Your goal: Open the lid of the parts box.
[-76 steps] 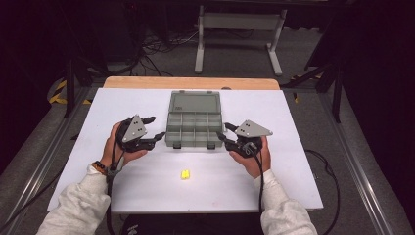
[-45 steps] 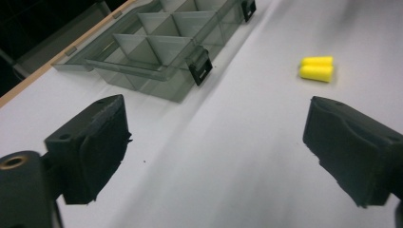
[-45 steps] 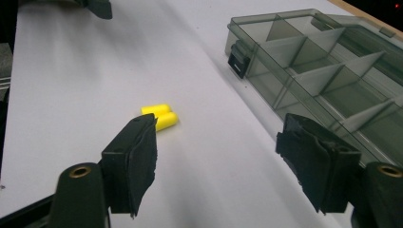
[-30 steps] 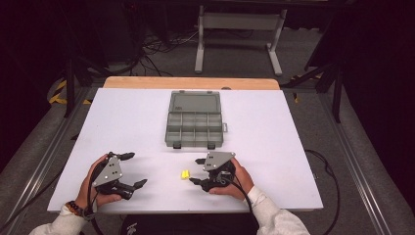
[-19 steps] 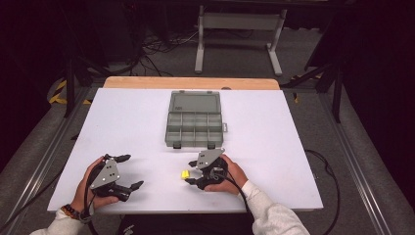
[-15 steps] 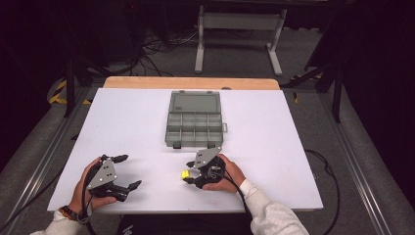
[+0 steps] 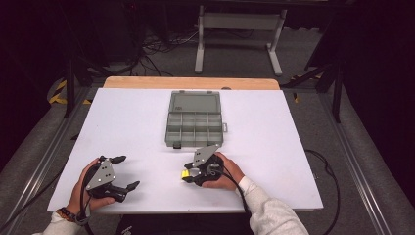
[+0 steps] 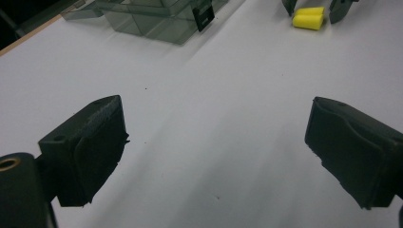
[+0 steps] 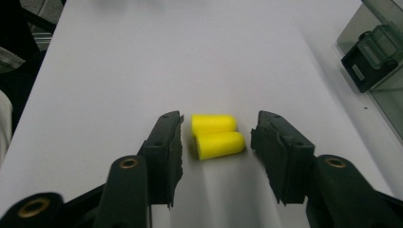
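Two yellow foam earplugs lie side by side on the white table, near its front edge. My right gripper lies low over them with a jaw on each side. Its jaws have just been closing, and a small gap still shows between each pad and the earplugs, so it is open. My left gripper rests at the front left, jaws wide open with nothing between them. From there the earplugs are visible far off.
An open grey compartment box sits in the middle of the table, lid laid back; its black latch is to the right of my right gripper. A wooden strip edges the far side. Floor cables run beside the table.
Both hands came back from the box to the front edge. The right gripper slid left until its jaws straddled the earplugs, and the jaws narrowed. The left gripper has stayed put lately.
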`<state>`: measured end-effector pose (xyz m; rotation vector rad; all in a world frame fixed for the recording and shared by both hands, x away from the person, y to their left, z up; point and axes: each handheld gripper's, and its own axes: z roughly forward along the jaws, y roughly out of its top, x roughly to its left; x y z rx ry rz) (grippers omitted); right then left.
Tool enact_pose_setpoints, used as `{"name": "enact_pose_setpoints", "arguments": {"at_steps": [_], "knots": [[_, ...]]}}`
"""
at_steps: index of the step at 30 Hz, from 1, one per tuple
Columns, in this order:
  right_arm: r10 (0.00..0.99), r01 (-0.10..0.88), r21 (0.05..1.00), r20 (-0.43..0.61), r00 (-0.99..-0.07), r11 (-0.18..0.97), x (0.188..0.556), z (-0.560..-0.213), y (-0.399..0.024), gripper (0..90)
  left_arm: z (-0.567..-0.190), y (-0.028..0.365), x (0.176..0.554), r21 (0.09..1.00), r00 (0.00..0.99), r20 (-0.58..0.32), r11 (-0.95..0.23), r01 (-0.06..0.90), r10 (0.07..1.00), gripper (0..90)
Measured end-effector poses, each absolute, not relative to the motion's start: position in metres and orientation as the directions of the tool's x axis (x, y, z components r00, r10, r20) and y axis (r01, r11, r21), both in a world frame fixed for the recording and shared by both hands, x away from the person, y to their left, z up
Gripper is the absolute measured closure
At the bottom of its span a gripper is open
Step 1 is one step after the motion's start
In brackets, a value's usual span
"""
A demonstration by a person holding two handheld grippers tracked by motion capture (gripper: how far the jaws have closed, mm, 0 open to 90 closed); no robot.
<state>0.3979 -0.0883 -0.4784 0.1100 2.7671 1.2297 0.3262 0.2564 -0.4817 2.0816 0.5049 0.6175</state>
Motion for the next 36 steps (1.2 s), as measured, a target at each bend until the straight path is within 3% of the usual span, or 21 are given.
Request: {"name": "enact_pose_setpoints", "arguments": {"at_steps": [13,36], "knots": [[0.1,-0.008,0.742,-0.1,-0.99,0.67,0.395,-0.477,-0.092,67.8,-0.482,0.255,0.327,0.833,0.797,0.241,-0.54,0.123,0.554,7.7],[0.118,-0.026,0.76,-0.134,-0.984,0.649,0.391,-0.467,-0.101,69.4,-0.481,0.256,0.327,0.839,0.795,0.235,-0.53,0.124,0.559,7.5]]}}
